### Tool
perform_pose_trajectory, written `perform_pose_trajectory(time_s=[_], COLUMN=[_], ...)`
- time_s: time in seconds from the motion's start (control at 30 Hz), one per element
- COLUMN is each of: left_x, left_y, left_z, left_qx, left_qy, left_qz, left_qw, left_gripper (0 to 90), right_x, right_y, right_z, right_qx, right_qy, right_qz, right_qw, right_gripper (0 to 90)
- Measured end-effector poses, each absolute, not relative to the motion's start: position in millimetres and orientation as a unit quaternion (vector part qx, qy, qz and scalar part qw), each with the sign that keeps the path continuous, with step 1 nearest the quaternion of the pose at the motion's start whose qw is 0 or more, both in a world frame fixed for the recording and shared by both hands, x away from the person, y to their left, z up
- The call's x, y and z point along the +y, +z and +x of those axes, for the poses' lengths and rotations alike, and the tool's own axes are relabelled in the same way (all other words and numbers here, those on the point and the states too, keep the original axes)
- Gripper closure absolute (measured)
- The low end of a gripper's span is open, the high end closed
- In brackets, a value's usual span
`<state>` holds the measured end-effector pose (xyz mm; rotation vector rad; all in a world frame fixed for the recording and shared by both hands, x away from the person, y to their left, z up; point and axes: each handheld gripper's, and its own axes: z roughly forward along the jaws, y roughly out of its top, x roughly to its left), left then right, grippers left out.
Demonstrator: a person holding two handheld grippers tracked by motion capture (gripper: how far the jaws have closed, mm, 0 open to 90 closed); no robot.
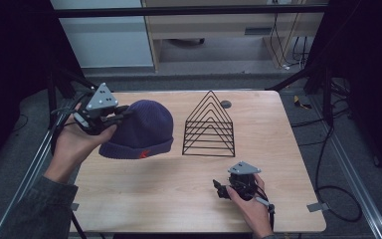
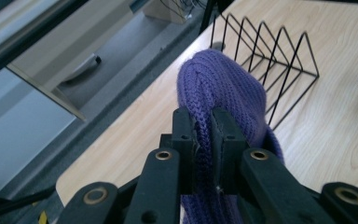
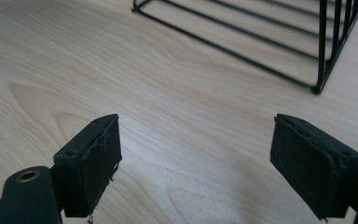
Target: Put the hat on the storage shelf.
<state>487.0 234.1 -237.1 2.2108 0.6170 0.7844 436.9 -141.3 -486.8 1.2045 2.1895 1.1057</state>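
One purple knit hat [image 1: 142, 130] hangs just left of the single black wire rack [image 1: 209, 127], lifted off the worktop [image 1: 179, 199]. Its crown points up and away, its folded brim points down. The left gripper [image 1: 114, 115] is clamped on the hat's knit. The right gripper [image 1: 222, 188], near the rack's front, has its jaws wide apart with nothing between.

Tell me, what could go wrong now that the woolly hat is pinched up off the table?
The left gripper pinches only a thin fold of the purple knitted beanie, so the knit might slip free or stretch. The hanging beanie sits close to the black wire rack and could snag on its thin bars. The right gripper is open over bare table, too far off to catch a drop.
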Motion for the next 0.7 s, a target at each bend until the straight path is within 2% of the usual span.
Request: perform_pose_trajectory(time_s=[0.07, 0.3, 0.47, 0.7], left_x=[234.0, 232.0, 229.5, 221.4], left_y=[-230.6, -209.1, -198.1, -185.0], left_z=[486.7, 484.1, 483.5, 476.9], left_qx=[0.235, 0.227, 0.221, 0.2], left_qy=[0.308, 0.32, 0.323, 0.325], left_qz=[0.851, 0.841, 0.835, 0.831], left_qw=[0.356, 0.371, 0.386, 0.405], left_gripper=[81.2, 81.1, 81.1, 81.1], right_x=[-140.6, -126.1, -115.2, -96.9], right_y=[-482.8, -437.7, -400.6, -376.8], right_z=[436.7, 431.7, 431.3, 436.8], right_qx=[0.784, 0.785, 0.784, 0.795], right_qy=[0.399, 0.429, 0.45, 0.454], right_qz=[0.428, 0.384, 0.356, 0.321], right_qw=[0.206, 0.228, 0.237, 0.242], right_gripper=[17.8, 19.8, 25.8, 34.0])
